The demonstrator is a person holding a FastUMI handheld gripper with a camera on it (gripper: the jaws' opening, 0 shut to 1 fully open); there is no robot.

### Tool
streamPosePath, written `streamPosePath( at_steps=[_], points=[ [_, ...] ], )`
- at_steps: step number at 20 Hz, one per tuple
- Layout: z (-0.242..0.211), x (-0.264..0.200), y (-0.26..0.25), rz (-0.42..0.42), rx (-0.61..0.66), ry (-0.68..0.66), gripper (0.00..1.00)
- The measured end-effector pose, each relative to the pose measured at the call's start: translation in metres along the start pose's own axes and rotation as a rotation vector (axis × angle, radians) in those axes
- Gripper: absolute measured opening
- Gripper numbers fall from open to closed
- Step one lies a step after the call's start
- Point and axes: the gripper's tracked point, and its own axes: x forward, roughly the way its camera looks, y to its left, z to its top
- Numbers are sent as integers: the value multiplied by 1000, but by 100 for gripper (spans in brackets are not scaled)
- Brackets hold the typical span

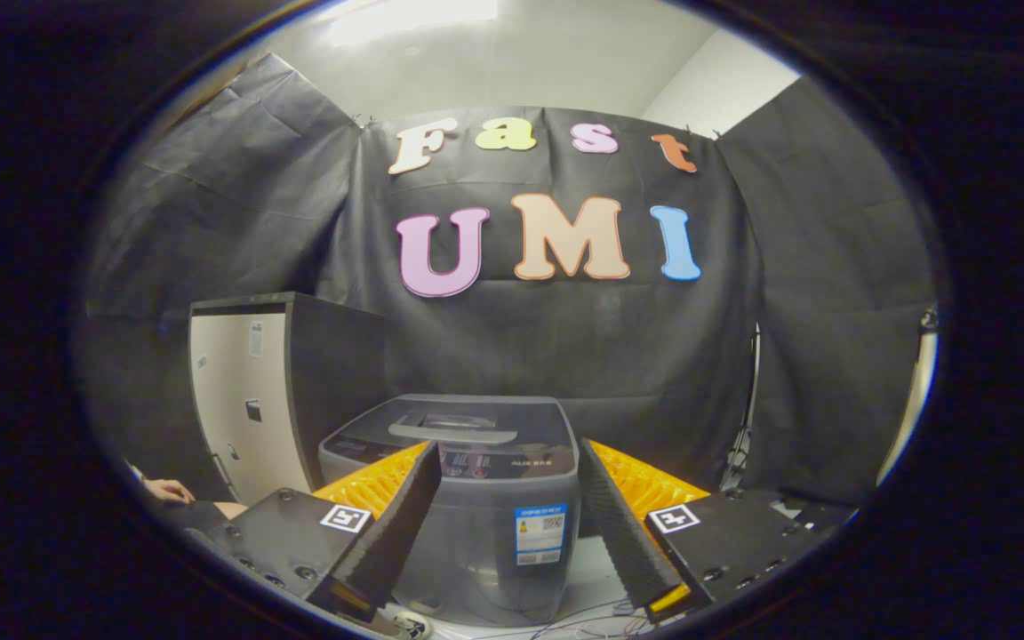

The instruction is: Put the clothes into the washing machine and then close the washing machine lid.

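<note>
Gripper view: the gripper point(508, 524) holds its fingers wide apart with nothing between them, aimed at the washing machine point(468, 507) just ahead. Its lid point(454, 427) lies shut, a pale handle point(452, 433) across the top. No clothes are visible. The lid is probably rigid, light plastic; that handle looks like the best grip point. A cabinet point(285, 391) stands beside the washer.

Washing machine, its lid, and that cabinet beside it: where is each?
washing machine point(476, 551): gripper view, grey front wall.
lid point(459, 425): gripper view, closed top panel.
cabinet point(236, 391): gripper view, pale door.
gripper point(512, 498): gripper view, fingers open.
</note>
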Motion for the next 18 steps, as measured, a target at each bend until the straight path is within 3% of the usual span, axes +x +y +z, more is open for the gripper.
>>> streamPosePath(
  at_steps=[8,18],
  points=[
    [-37,-22,13,45,-9,99,97],
    [-34,-21,17,86,-8,101,97]
  ],
)
